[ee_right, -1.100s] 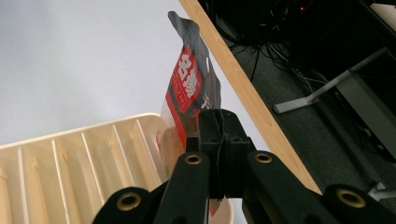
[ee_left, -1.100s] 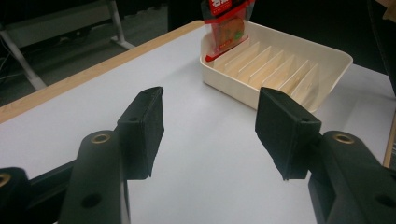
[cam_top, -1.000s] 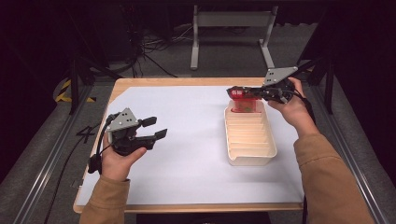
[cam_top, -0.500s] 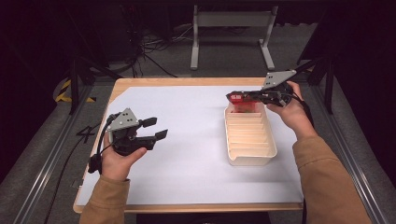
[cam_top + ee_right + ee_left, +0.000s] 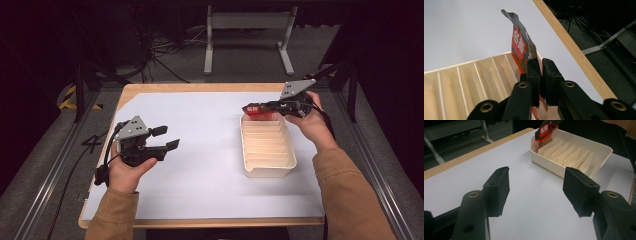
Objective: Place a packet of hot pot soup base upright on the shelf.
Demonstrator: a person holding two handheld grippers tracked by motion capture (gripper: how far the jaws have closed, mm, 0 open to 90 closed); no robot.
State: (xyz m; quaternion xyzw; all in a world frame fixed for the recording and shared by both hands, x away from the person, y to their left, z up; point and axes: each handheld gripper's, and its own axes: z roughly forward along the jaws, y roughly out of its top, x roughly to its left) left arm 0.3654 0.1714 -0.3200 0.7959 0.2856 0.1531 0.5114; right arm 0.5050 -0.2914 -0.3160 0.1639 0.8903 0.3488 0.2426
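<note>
A person sits at a wooden table (image 5: 200,87) covered by a white sheet, holding a two-jaw gripper in each hand. Near the right edge of the table lies a cream tray (image 5: 268,167) divided by ribs into narrow slots, its long side running from the near edge toward the far edge. The right gripper (image 5: 248,108) reaches over the tray's far end and has a red and black packet (image 5: 261,114) with white lettering between its jaws. The packet stands upright with its lower edge down in the farthest slot. In the right gripper view, the jaws have just been opening and stand a narrow gap apart, with the packet (image 5: 522,47) between them; whether the pads still press on it cannot be told. The left gripper (image 5: 170,138) hovers above the sheet near the left edge of the table, well apart from the tray, its jaws spread wide and empty. The step in hand appears to be seating the packet in the end slot. The next move likely calls for spreading the right jaws fully and drawing the gripper straight back, so the packet does not tip or lift out.
</note>
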